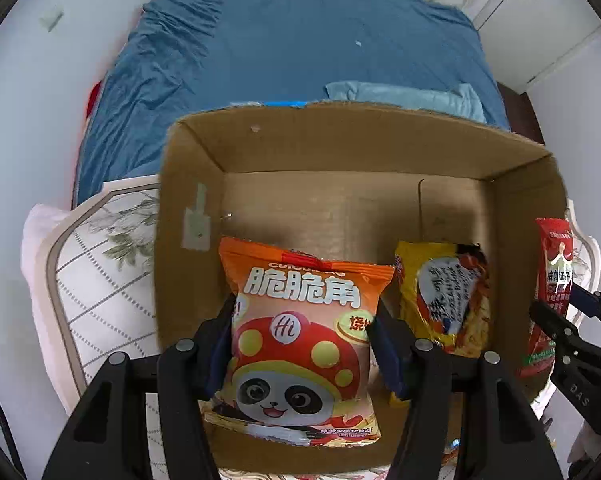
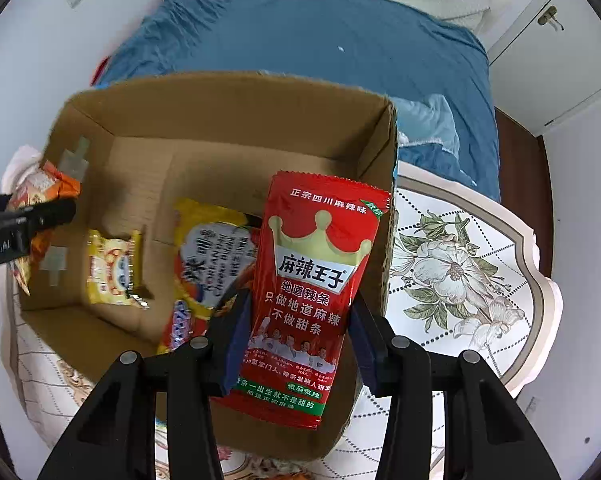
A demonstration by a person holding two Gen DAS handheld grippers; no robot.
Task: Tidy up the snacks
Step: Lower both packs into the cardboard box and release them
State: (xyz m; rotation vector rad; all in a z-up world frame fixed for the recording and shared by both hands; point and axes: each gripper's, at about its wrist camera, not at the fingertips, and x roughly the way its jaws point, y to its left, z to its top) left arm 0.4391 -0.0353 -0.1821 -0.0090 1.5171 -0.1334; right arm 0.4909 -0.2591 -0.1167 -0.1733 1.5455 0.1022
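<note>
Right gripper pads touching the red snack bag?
Touching. The right wrist view shows the red snack bag pinched between both pads of the right gripper and hanging over the cardboard box, no gap at either side.

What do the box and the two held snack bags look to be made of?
Box: corrugated cardboard, matte brown, with frayed cut edges. Orange panda bag and red crown bag: glossy printed plastic film, probably, with crimped zigzag top seals and crinkled highlights.
</note>
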